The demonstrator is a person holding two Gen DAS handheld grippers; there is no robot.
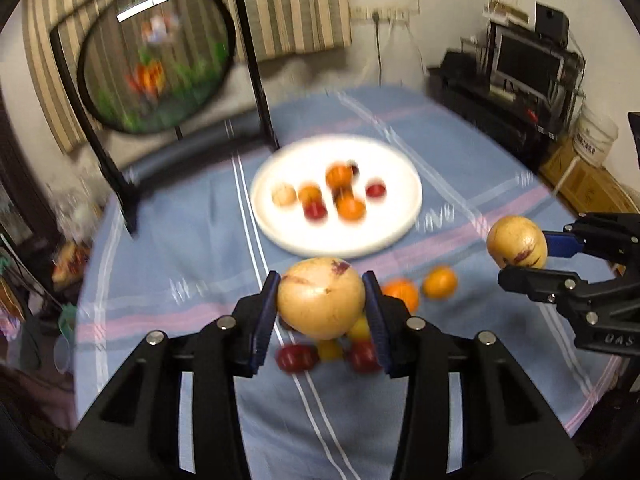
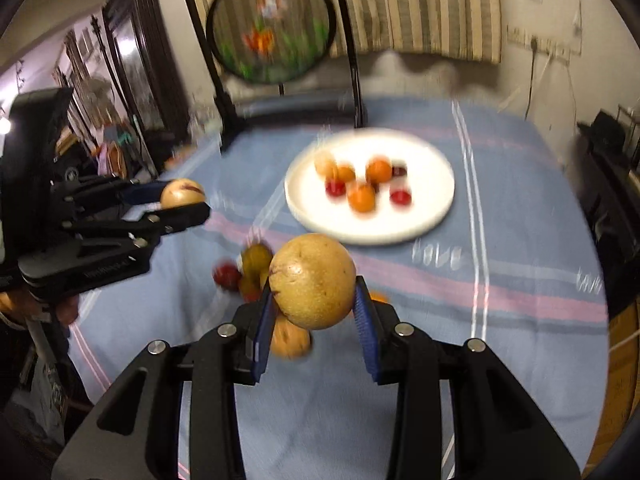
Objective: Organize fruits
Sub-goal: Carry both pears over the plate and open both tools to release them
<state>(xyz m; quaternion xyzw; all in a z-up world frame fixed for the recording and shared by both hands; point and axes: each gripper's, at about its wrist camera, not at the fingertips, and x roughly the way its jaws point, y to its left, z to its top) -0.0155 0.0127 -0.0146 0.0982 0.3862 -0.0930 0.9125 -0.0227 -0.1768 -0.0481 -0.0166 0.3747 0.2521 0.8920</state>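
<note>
2 tan fruits are in the air at once, 1 in each claw. In the left wrist view, the left claw (image 1: 322, 312) is clenched on a large tan fruit (image 1: 320, 298) with purple streaks, held above a loose cluster of small red and yellow fruits (image 1: 328, 350) on the blue checked tablecloth (image 1: 180, 264); 2 small orange fruits (image 1: 420, 290) lie just beside. The white plate (image 1: 384, 236) ahead already carries several small orange and red fruits. At the right edge, the right claw (image 1: 524, 260) grips a second tan fruit (image 1: 517, 242).

In the right wrist view, that fruit (image 2: 313, 286) fills the space between the blue pads (image 2: 366, 320), which press its lower half only. The plate (image 2: 320, 216) sits well ahead, and the left claw (image 2: 188, 202) shows at the left edge, clamped on its own fruit (image 2: 182, 193).

The likely slip: both fruits are round and smooth-looking and, on the right, held low, so a fast swing could roll 1 out, and both arriving at the plate together could collide or scatter the small fruits.

Only the right view shows another tan fruit (image 2: 290, 338) lying under the claw; only the left view shows the 2 oranges clearly.
</note>
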